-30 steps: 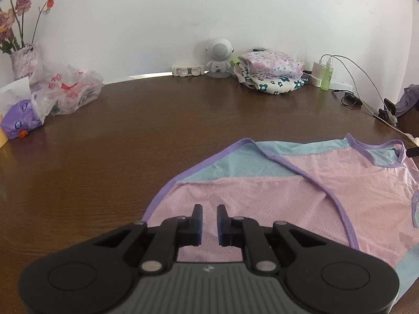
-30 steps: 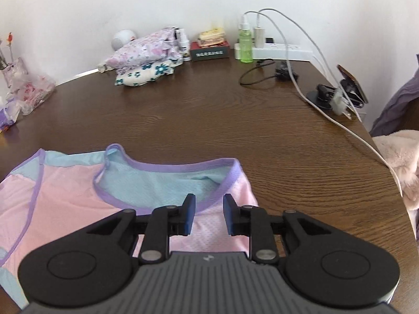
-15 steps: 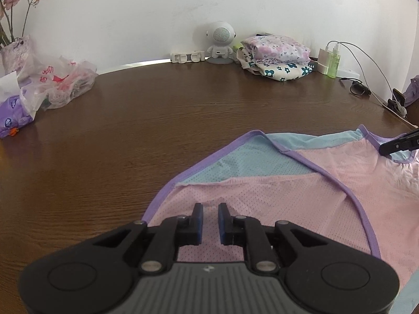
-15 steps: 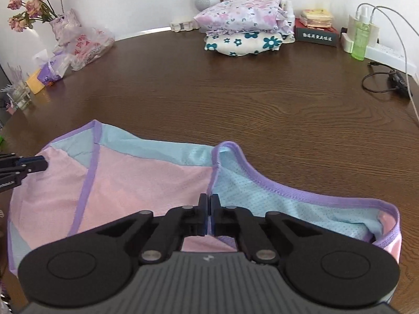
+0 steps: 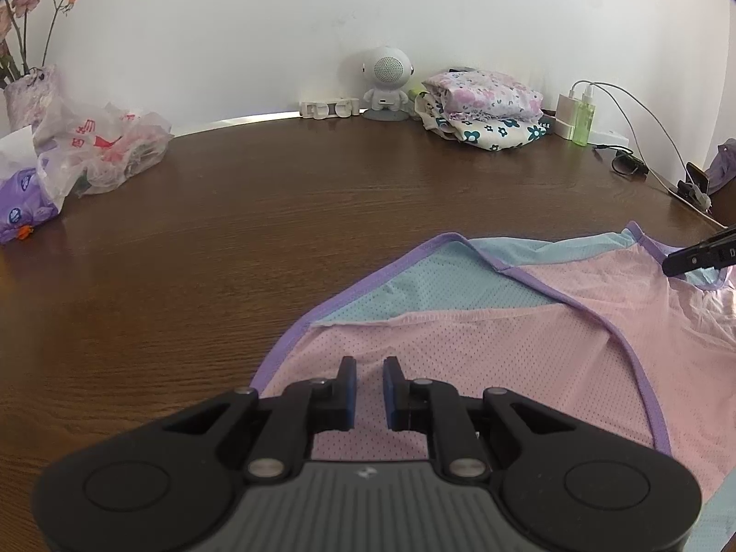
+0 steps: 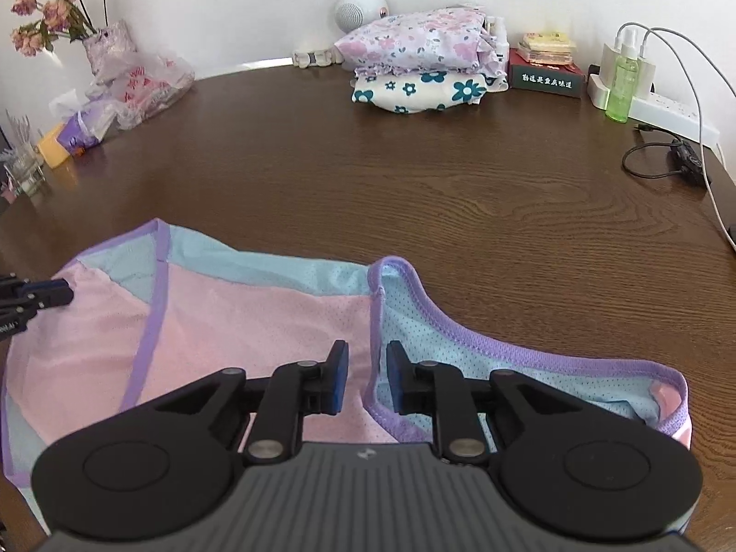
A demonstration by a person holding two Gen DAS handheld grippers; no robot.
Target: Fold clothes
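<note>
Garment (image 6: 257,322): pink-blue perforated mesh, purple-ribbed edges.

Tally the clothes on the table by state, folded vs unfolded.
Unfolded: 1, the pink and blue garment lying spread under both claws.
Folded: 2, the purple floral piece stacked on the white piece with teal flowers by the wall.
Total: 3

Black two-finger left gripper (image 5: 369,384): hovering over the near hem, jaws parted, gripping nothing. Pink, pale-blue and purple-trimmed mesh garment (image 5: 529,336): lying flat on the dark brown wooden table (image 5: 276,211). Black tip of the right gripper (image 5: 701,255): reaching in at the garment's far right corner.
</note>
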